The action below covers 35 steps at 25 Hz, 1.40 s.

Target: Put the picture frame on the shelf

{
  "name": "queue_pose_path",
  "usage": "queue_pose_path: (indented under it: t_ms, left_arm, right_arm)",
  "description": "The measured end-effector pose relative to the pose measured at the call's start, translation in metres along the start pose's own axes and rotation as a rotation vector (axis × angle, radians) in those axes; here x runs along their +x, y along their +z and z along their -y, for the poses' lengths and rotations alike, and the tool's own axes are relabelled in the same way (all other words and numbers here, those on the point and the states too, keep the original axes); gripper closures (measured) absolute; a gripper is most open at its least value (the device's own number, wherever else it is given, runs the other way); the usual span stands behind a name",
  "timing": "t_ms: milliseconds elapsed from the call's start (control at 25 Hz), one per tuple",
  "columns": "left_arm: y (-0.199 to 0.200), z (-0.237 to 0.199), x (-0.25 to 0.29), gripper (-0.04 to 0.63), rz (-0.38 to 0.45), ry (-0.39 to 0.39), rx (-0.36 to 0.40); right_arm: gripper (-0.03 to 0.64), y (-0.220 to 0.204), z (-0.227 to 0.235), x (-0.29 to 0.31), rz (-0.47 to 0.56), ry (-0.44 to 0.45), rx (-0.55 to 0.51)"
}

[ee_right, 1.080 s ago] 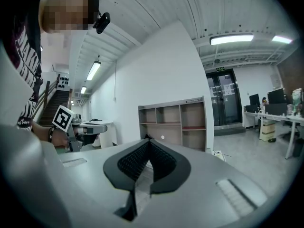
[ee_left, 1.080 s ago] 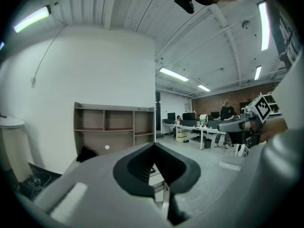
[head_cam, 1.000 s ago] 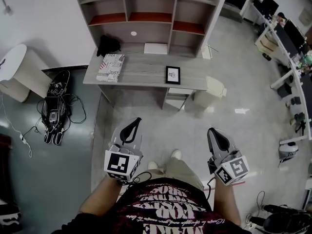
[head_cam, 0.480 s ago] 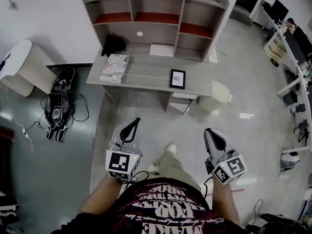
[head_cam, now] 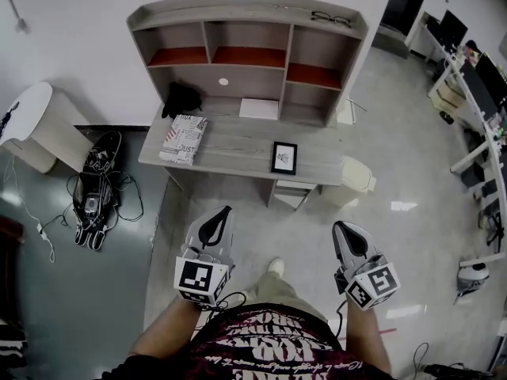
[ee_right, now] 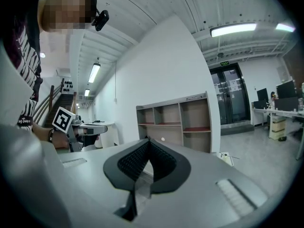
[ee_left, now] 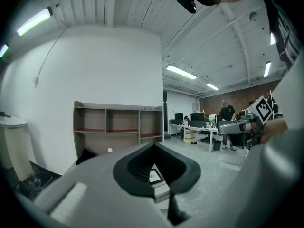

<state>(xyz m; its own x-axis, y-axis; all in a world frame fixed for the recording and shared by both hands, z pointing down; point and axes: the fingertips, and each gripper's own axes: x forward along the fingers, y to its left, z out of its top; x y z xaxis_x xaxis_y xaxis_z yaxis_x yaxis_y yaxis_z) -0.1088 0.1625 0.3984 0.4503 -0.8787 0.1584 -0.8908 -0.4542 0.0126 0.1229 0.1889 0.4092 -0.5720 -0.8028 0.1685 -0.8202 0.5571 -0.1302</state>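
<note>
A small black picture frame (head_cam: 283, 157) lies on the grey desk (head_cam: 238, 150), right of its middle. Above the desk stands the shelf unit (head_cam: 248, 54) with open compartments. My left gripper (head_cam: 225, 211) and right gripper (head_cam: 340, 226) are held low by the person's waist, well short of the desk, over the floor. Both are shut with nothing between their fingers. In the left gripper view the frame (ee_left: 155, 175) shows small through the loop of the left gripper (ee_left: 154, 145). The right gripper (ee_right: 148, 139) points toward the shelf unit (ee_right: 174, 121).
On the desk lie a printed magazine (head_cam: 182, 128), a black bundle (head_cam: 181, 97) and a white flat item (head_cam: 258, 108). Glasses (head_cam: 330, 18) rest on top of the shelf unit. A white bin (head_cam: 356, 176) stands right of the desk, cables and gear (head_cam: 93, 184) lie left, near a round white table (head_cam: 24, 117).
The person has stepped forward and the view has shifted, so the desk and shelf sit lower and closer. Both grippers stay shut and empty at waist level.
</note>
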Motion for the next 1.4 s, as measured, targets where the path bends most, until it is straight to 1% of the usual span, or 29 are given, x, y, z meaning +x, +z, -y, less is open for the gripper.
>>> queue_pose_path:
  t_ms: [80,280,520,760,840,920,1120,1240,1400]
  left_arm:
    - [-0.001,-0.002,0.007,0.595,-0.006,-0.001,-0.011]
    - [0.0,-0.01,0.028,0.595,0.012,0.014,-0.026]
    - [-0.002,-0.017,0.05,0.595,-0.012,0.022,-0.036]
    - [0.007,-0.02,0.078,0.595,-0.025,0.029,-0.017]
    - [0.01,-0.02,0.085,0.595,-0.024,0.029,-0.03]
    - [0.013,-0.02,0.092,0.595,-0.025,0.033,-0.039]
    - [0.015,-0.018,0.112,0.595,-0.048,0.045,-0.033]
    - [0.021,-0.017,0.122,0.595,-0.041,0.056,-0.031]
    - [0.026,-0.022,0.126,0.595,-0.025,0.09,-0.039]
  right_arm:
    - [0.589,-0.002,0.004,0.007,-0.011,0.01,0.009]
    - [0.589,0.003,0.018,0.03,-0.01,0.042,-0.008]
    - [0.589,0.006,0.039,0.046,-0.016,0.046,-0.002]
    - [0.589,0.011,0.064,0.06,0.001,0.05,0.019]
    - [0.589,0.012,0.07,0.064,0.01,0.053,0.024]
    - [0.589,0.014,0.078,0.069,0.016,0.059,0.029]
    - [0.589,0.018,0.094,0.081,0.019,0.085,0.038]
    - [0.589,0.023,0.103,0.088,0.028,0.102,0.035]
    - [0.589,0.024,0.112,0.097,0.021,0.124,0.028]
